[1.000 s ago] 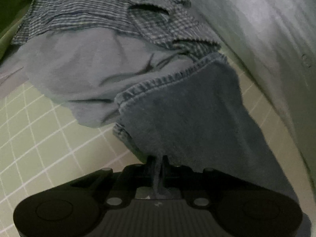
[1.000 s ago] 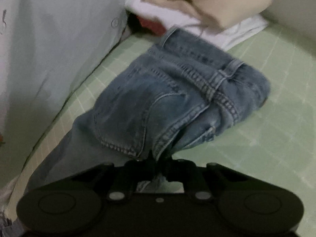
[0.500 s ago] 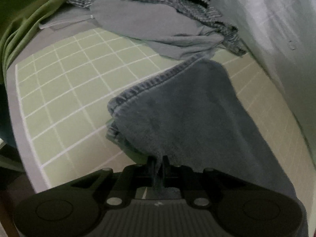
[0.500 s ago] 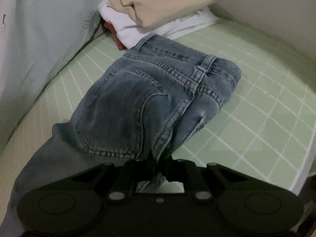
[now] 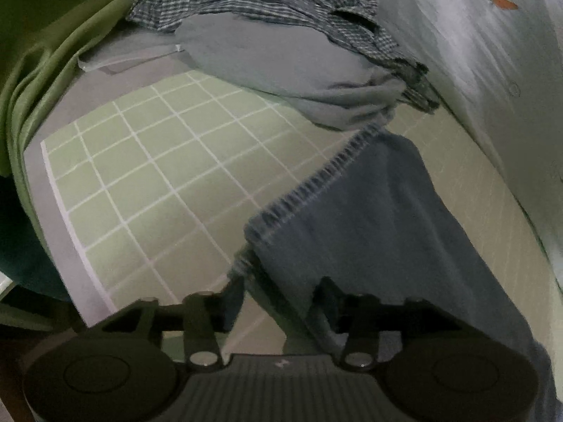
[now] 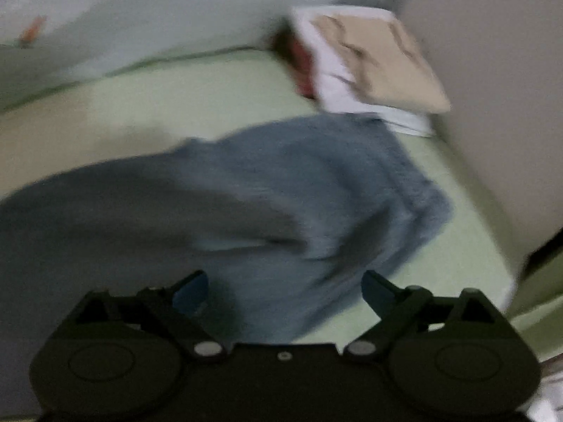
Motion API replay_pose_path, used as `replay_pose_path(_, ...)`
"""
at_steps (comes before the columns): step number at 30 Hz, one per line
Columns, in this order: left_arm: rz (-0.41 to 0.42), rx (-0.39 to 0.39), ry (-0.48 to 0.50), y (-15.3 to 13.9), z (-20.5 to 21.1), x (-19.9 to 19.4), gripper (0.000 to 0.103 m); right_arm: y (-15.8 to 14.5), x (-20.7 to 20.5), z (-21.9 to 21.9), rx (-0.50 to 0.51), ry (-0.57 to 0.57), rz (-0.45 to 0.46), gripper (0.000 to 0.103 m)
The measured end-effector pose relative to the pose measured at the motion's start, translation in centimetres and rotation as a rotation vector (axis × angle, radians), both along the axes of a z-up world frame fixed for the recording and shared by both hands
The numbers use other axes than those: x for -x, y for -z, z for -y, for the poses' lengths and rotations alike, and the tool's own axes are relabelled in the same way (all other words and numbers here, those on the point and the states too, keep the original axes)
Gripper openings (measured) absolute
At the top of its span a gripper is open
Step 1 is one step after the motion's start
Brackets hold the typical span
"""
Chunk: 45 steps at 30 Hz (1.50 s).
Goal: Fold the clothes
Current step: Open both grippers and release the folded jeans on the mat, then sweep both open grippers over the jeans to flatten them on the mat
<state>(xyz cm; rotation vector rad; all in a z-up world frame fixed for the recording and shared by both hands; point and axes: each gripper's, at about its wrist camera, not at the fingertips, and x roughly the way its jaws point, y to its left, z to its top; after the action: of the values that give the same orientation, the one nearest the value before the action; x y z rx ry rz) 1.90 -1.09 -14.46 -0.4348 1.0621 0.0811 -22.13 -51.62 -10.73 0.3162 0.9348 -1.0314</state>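
on the green gridded mat (image 5: pixel 147 161), the jeans (image 5: pixel 369 218) lie stretched out. left gripper (image 5: pixel 279 292) fingers are opening, denim hem loose between them. right gripper (image 6: pixel 285 286) fingers are spreading wide, gripping nothing.

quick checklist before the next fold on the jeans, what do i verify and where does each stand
1. Left gripper released the jeans: cannot tell; jaws are opening, the hem still lies between them.
2. Right gripper free of denim: ok; jaws are opening, fingers wide apart, jeans lying below.
3. Jeans flat on the grid mat: cannot tell; right wrist view is blurred.
4. Fold area clear of the unfolded pile: ok; the pile lies beyond the hem.
5. Folded stack undisturbed: ok; jeans reach its near edge only.
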Motion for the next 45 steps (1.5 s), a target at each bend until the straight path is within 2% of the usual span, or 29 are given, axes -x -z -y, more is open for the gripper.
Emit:
replay_pose_path(2,0.000,0.051,0.005,0.4,-0.8,-0.6,0.049,0.1,-1.3,-1.9,-0.033,-0.024,0.035,0.096)
replay_pose_path(4,0.004,0.072,0.038,0.5,-1.0,-1.2,0.048,0.5,-2.7,-3.6,-0.047,-0.050,0.024,0.096)
replay_pose_path(6,-0.005,0.075,0.078,0.5,-0.9,-1.8,0.038,0.8,-4.0,-5.3,-0.056,-0.077,0.014,0.096)
replay_pose_path(8,-0.024,0.105,0.098,0.6,-0.8,-2.3,0.009,1.1,-5.1,-6.8,-0.062,-0.100,0.015,0.096)
replay_pose_path(11,-0.040,0.141,0.090,0.5,-1.0,-2.7,0.004,1.7,-6.2,-8.2,-0.083,-0.096,0.037,0.096)
replay_pose_path(14,-0.022,0.153,0.008,-0.4,-3.3,-3.0,0.003,2.3,-7.0,-9.2,-0.119,-0.080,0.038,0.096)
replay_pose_path(16,-0.005,0.129,-0.049,-0.7,-5.0,-3.1,0.003,2.5,-7.1,-9.7,-0.126,-0.092,0.040,0.096)
replay_pose_path(21,0.025,0.016,0.006,-0.7,-4.1,-3.2,0.002,3.4,-7.0,-10.1,-0.162,-0.071,0.025,0.096)
replay_pose_path(27,0.082,0.025,0.011,-2.4,-3.0,-3.5,0.002,2.7,-5.9,-8.9,-0.170,-0.053,0.040,0.096)
replay_pose_path(33,0.202,0.004,0.100,-6.0,2.3,-3.1,0.002,1.4,-3.9,-6.6,-0.155,-0.041,0.059,0.096)
replay_pose_path(37,0.275,0.017,0.256,-8.1,8.7,-2.1,0.002,0.8,-1.8,-4.7,-0.159,-0.031,0.067,0.096)
replay_pose_path(41,0.245,0.109,0.427,-7.7,15.7,0.2,0.002,1.0,0.6,-2.9,-0.176,-0.031,0.067,0.096)
replay_pose_path(43,0.212,0.113,0.517,-6.5,19.4,1.9,0.002,1.2,1.8,-2.0,-0.184,-0.030,0.063,0.096)
replay_pose_path(45,0.137,0.095,0.581,-4.4,22.3,3.5,0.003,1.3,2.9,-1.1,-0.189,-0.029,0.057,0.096)
